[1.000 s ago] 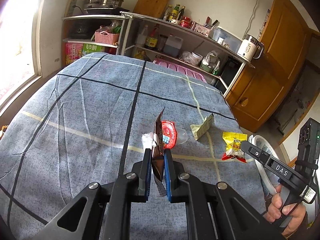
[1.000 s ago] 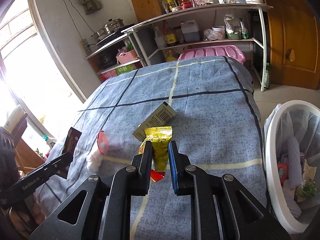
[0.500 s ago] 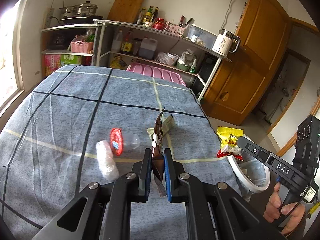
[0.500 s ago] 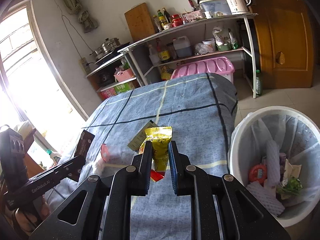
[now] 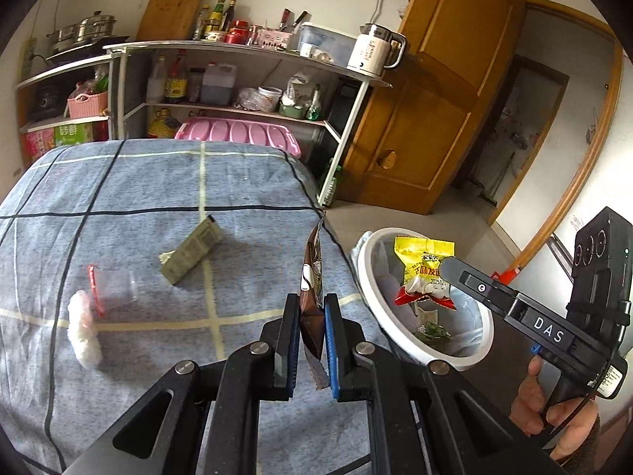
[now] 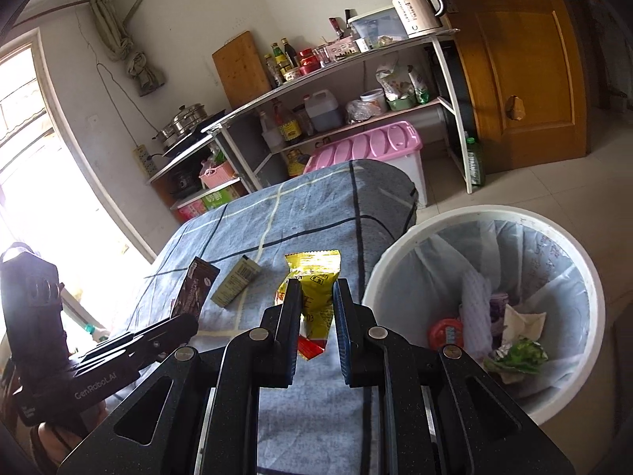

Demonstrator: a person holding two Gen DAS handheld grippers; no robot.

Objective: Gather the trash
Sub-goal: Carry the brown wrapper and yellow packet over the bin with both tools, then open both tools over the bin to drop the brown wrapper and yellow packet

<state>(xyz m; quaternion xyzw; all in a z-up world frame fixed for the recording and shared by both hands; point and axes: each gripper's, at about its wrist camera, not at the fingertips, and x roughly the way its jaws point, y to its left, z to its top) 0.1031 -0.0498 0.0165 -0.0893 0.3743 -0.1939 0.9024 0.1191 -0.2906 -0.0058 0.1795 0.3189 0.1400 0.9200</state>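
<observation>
My left gripper (image 5: 310,312) is shut on a brown snack wrapper (image 5: 311,281), held upright over the right edge of the blue checked bed cover (image 5: 158,206). My right gripper (image 6: 314,297) is shut on a yellow snack packet (image 6: 312,277); in the left wrist view that yellow packet (image 5: 423,273) hangs above the white bin (image 5: 399,340) beside the bed. The white bin (image 6: 569,380), lined with a pale bag, holds several pieces of trash. On the cover lie a green carton (image 5: 192,249), a clear cup with a red lid (image 5: 114,287) and a white wad (image 5: 83,336).
Metal shelves (image 5: 237,79) with bottles, pots and a kettle stand behind the bed, with a pink storage box (image 5: 237,134) under them. A wooden door (image 5: 439,91) stands at right. A hand (image 5: 554,415) holds the right gripper's handle.
Both grippers have swung right with their wrappers. The bin has come into view, and the yellow packet went from over the cover to above the bin's mouth.
</observation>
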